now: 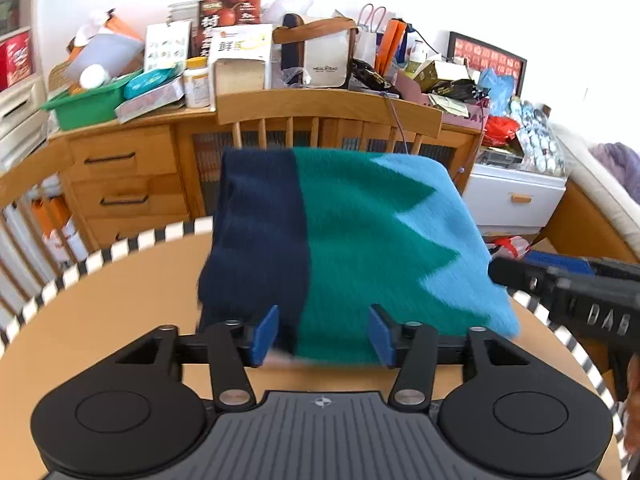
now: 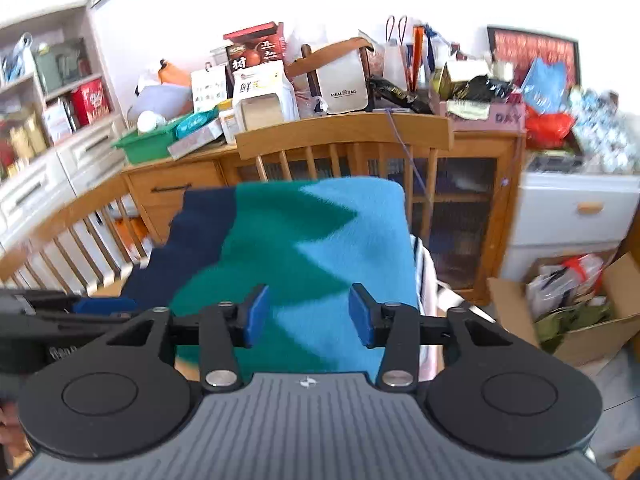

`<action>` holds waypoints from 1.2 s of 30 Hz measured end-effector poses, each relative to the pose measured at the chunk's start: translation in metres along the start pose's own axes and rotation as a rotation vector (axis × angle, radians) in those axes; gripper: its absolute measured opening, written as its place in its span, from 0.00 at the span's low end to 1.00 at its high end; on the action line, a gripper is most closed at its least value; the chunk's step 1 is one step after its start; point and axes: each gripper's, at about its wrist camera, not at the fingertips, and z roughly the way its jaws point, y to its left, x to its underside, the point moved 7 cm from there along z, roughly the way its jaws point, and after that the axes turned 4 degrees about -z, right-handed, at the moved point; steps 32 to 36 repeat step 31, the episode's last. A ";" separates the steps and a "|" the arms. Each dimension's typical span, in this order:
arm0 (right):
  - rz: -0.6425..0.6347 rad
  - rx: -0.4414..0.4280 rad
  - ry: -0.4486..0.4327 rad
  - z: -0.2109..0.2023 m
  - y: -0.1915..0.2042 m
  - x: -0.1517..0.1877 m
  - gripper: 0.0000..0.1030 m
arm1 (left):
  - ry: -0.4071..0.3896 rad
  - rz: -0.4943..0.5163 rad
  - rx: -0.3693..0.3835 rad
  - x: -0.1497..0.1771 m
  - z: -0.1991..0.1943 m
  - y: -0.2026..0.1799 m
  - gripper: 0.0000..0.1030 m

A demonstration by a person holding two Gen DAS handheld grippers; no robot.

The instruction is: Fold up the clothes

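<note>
Round table [image 1: 100,300], tan top with a black-and-white striped rim, is filling the lower half of the left wrist view. Wooden sideboard [image 1: 128,168] is running across the middle of both views, its top crowded with boxes and bags. Wooden chair [image 1: 328,110] is standing between sideboard and table at frame centre.

Folded garment [image 1: 360,240], in 3 colour bands (navy, green, light blue, with zigzag borders), is lying in the centre of both views; its near edge is sitting on the table and its far edge is overlapping the chair back in the picture. Motion blur is softening its edges.

Left gripper [image 1: 324,334]: jaws are standing apart, holding nothing, blue pads [image 1: 266,334] flanking the garment's near edge. Right gripper [image 2: 308,316]: jaws likewise apart, gripping nothing, garment showing between them. Contact with the cloth: cannot tell.

Green tray [image 1: 84,106] is sitting at upper left on the sideboard.
</note>
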 end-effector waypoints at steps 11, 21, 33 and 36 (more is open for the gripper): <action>0.004 -0.005 0.044 -0.038 0.020 0.046 0.55 | 0.049 -0.050 -0.014 0.049 -0.025 0.001 0.80; 0.008 -0.014 0.058 -0.042 0.018 0.051 0.58 | 0.064 -0.044 -0.014 0.055 -0.025 -0.002 0.88; 0.045 -0.025 0.077 -0.040 0.012 0.055 0.59 | 0.004 0.014 -0.031 0.048 -0.030 -0.008 0.87; 0.045 -0.025 0.077 -0.040 0.012 0.055 0.59 | 0.004 0.014 -0.031 0.048 -0.030 -0.008 0.87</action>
